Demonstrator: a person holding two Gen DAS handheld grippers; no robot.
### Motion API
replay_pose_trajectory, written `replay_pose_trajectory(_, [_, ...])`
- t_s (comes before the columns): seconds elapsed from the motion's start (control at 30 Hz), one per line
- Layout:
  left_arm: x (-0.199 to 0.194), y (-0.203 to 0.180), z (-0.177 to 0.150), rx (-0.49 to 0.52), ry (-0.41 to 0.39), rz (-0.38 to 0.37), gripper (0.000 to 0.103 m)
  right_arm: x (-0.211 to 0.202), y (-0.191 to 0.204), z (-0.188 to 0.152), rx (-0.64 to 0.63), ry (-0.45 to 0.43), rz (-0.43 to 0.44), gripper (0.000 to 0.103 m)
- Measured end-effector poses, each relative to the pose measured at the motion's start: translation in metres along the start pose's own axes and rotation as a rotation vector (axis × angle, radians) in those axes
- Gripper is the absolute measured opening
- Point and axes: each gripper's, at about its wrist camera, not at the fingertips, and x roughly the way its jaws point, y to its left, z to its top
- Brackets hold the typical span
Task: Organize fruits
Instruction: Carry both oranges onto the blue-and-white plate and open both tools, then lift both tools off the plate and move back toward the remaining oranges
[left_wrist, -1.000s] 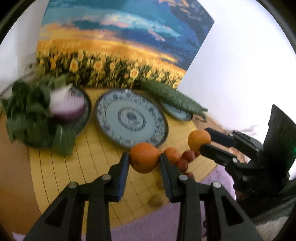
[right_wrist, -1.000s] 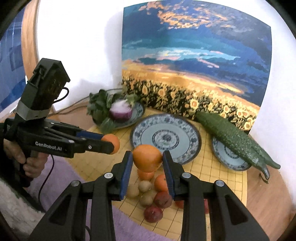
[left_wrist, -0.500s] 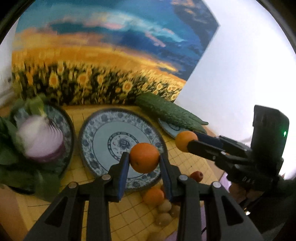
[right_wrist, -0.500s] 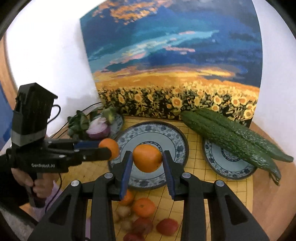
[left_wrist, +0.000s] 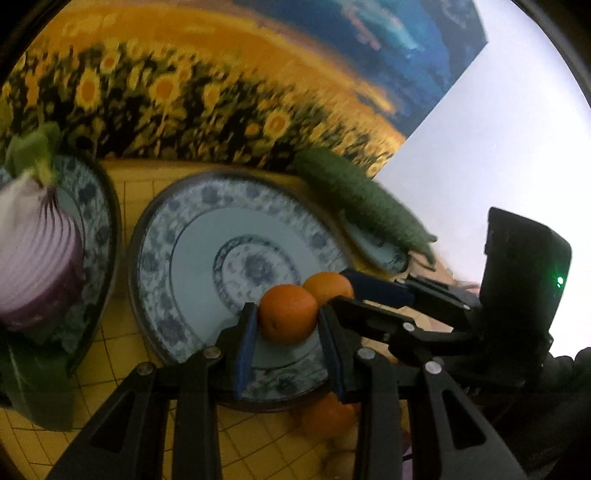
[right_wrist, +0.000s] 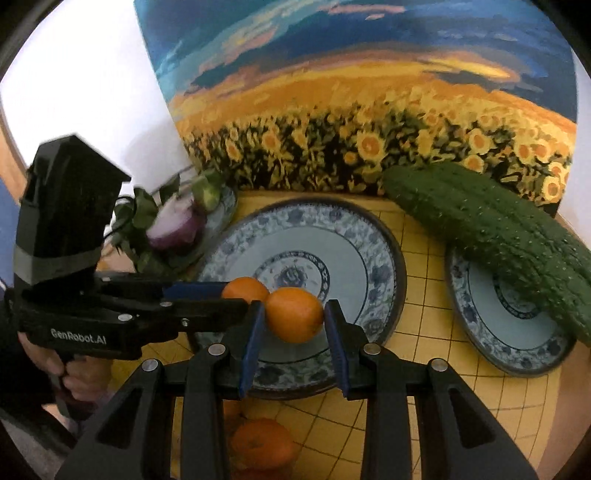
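Note:
My left gripper (left_wrist: 287, 325) is shut on an orange (left_wrist: 288, 313) and holds it over the near part of the blue-patterned middle plate (left_wrist: 184, 258). My right gripper (right_wrist: 294, 319) is shut on a second orange (right_wrist: 294, 314) over the same plate (right_wrist: 369, 258). The two oranges almost touch. The right gripper and its orange (left_wrist: 327, 286) show in the left wrist view. The left gripper and its orange (right_wrist: 245, 288) show in the right wrist view. More oranges (right_wrist: 264, 445) lie on the yellow mat in front of the plate.
A plate on the left holds a red onion (left_wrist: 37, 254) and leafy greens (right_wrist: 140, 221). A smaller plate (right_wrist: 517, 332) on the right carries a bumpy green cucumber (right_wrist: 491, 229). A sunflower painting (right_wrist: 369, 140) stands behind the plates against a white wall.
Both grippers have moved forward and down with their oranges, from above the fruit pile to over the middle plate, and have come close together.

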Motion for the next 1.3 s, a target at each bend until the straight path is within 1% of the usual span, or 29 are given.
replay_pose_trajectory(0.03, [0.0, 0.004, -0.002, -0.023, 0.0, -0.019, 0.035, 0.003, 0.001, -0.001, -0.02, 0.01, -0.001, 0.035])
replay_pose_trajectory(0.07, [-0.001, 0.008, -0.003, -0.049, 0.002, -0.035, 0.035, 0.002, 0.001, -0.002, -0.044, -0.001, -0.002, 0.035])
replay_pose_trajectory(0.13, [-0.002, 0.011, -0.003, -0.078, 0.012, -0.05, 0.036, 0.003, 0.003, -0.001, -0.086, 0.004, 0.001, 0.035])
replay_pose_trajectory(0.2, [-0.003, 0.012, -0.004, -0.087, 0.022, -0.049, 0.035, 0.003, 0.005, 0.0, -0.127, 0.016, 0.018, 0.035])
replay_pose_trajectory(0.33, [-0.004, 0.009, -0.004, -0.089, 0.031, -0.041, 0.035, 0.0, 0.006, -0.002, -0.188, 0.013, 0.02, 0.035])
replay_pose_trajectory(0.43, [-0.003, 0.006, -0.003, -0.084, 0.034, -0.025, 0.036, 0.001, 0.004, -0.004, -0.183, 0.021, 0.028, 0.035])
replay_pose_trajectory(0.5, [-0.003, 0.003, -0.002, -0.075, 0.028, -0.007, 0.04, 0.001, 0.003, -0.004, -0.179, 0.015, 0.029, 0.035])
replay_pose_trajectory(0.57, [-0.004, 0.002, -0.001, -0.074, 0.024, 0.003, 0.047, 0.0, 0.005, -0.004, -0.191, 0.01, 0.027, 0.035])
replay_pose_trajectory(0.7, [-0.011, 0.003, -0.001, -0.088, 0.0, -0.023, 0.048, -0.006, 0.007, -0.004, -0.214, -0.009, 0.03, 0.036])
replay_pose_trajectory(0.73, [-0.012, 0.002, -0.001, -0.09, -0.005, -0.027, 0.049, -0.007, 0.007, -0.003, -0.217, -0.011, 0.031, 0.037])
replay_pose_trajectory(0.87, [-0.02, -0.002, -0.001, -0.083, -0.02, -0.036, 0.052, -0.011, 0.007, -0.002, -0.219, -0.014, 0.029, 0.047])
replay_pose_trajectory(1.0, [-0.025, -0.01, -0.002, -0.066, -0.022, -0.026, 0.055, -0.019, 0.01, -0.001, -0.221, -0.022, 0.015, 0.047])
replay_pose_trajectory(1.07, [-0.028, -0.015, -0.002, -0.059, -0.023, -0.013, 0.06, -0.022, 0.011, -0.002, -0.217, -0.013, 0.005, 0.047])
replay_pose_trajectory(1.17, [-0.03, -0.017, -0.004, -0.048, -0.016, 0.022, 0.06, -0.028, 0.011, -0.004, -0.202, -0.005, -0.02, 0.047])
replay_pose_trajectory(1.3, [-0.039, -0.02, -0.009, -0.045, -0.027, 0.019, 0.06, -0.043, 0.009, -0.006, -0.155, -0.015, -0.067, 0.047])
